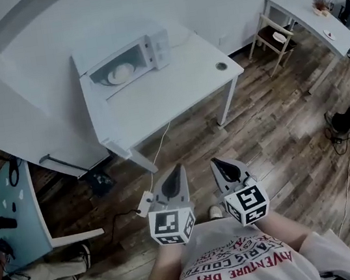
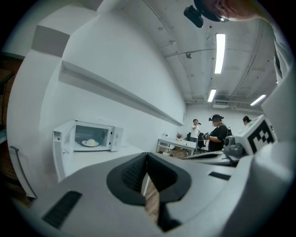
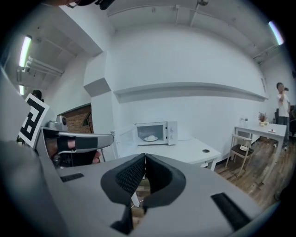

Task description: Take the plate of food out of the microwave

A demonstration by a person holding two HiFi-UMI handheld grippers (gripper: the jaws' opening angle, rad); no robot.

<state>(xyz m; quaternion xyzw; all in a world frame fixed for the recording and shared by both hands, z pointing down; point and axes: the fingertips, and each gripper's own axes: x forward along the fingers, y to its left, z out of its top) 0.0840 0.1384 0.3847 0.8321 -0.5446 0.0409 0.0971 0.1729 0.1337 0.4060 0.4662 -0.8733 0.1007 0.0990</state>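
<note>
Plate (image 1: 120, 74) with pale food sits inside microwave (image 1: 148, 51), whose door (image 2: 59, 152) is swung open to the left, at the back of white table (image 1: 174, 90). Left gripper (image 1: 178, 168) and right gripper (image 1: 214, 161) are both closed with nothing between the jaws. They are held side by side at chest, well apart from table's near edge. Open tabletop lies before microwave, wood floor (image 1: 273, 133) between. Chair (image 1: 272, 38) stands off right.
</note>
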